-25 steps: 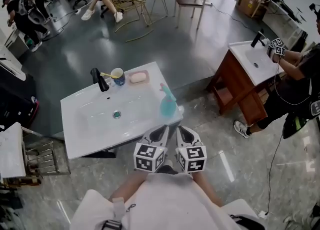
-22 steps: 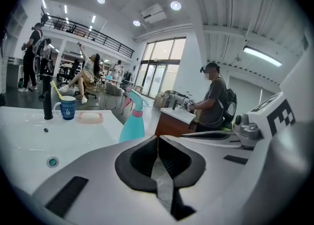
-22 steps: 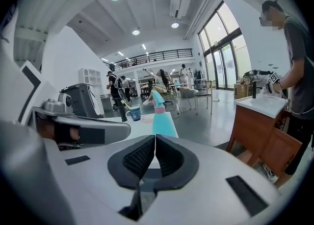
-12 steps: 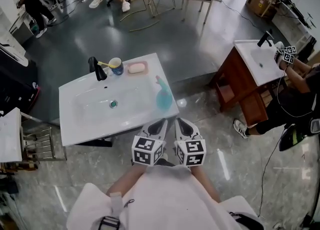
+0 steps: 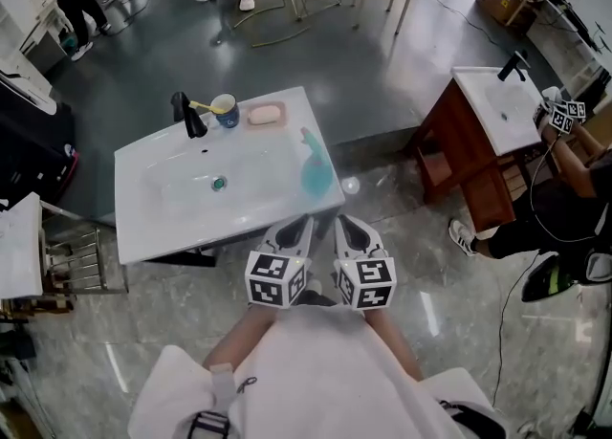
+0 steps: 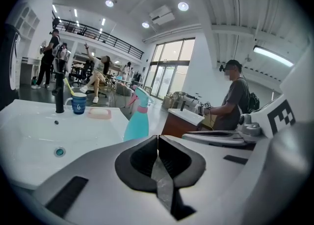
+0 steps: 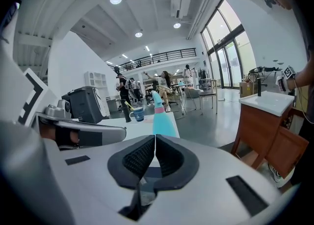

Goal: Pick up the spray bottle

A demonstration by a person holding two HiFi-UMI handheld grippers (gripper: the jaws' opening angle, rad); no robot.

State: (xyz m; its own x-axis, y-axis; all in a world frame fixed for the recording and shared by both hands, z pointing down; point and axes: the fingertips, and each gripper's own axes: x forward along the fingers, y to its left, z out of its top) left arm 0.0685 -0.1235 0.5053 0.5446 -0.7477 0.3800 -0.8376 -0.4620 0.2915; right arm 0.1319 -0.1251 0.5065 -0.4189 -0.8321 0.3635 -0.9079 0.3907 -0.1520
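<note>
- Grey floor surrounds a white washbasin top (image 5: 158,231); the teal spray bottle (image 5: 316,177) stands upright at its near right edge.
- My left gripper (image 5: 293,229) and right gripper (image 5: 350,229) hover side by side short of it, jaws pressed together on nothing.
- I judge the reach not yet begun; next I must spread one gripper's jaws and advance round the bottle.

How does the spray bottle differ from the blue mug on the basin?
The spray bottle is tall and teal with a pink collar; the mug is short and blue. On the basin, the spray bottle stands at the near right edge; the mug sits at the back, beside the tap. Both stand upright.
</note>
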